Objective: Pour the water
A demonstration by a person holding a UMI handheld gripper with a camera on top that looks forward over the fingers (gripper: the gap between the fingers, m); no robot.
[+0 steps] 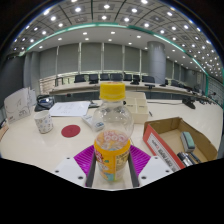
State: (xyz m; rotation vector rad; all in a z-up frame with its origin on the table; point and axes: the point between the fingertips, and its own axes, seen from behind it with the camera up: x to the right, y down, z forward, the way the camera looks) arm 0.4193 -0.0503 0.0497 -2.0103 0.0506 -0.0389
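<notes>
Your gripper (111, 163) sits low in the middle of the frame, and its two fingers are pinching a clear plastic bottle (112, 135). The pink pads (84, 159) press on the bottle from both sides. The bottle stands upright and has a yellow cap (113, 92) on top and an orange and yellow label (111, 155) around its lower part.

The bottle is over a white table (40, 145). Left of the bottle, on the table, you can see a flat red round thing (70, 130). Farther left, near the middle left of the frame, stands a small white cup (43, 121). At the lower right of the frame there is an open cardboard box (180, 144) with some things inside, too small to tell. Far behind, across the upper middle, are rows of black chairs (110, 77) and long desks.
</notes>
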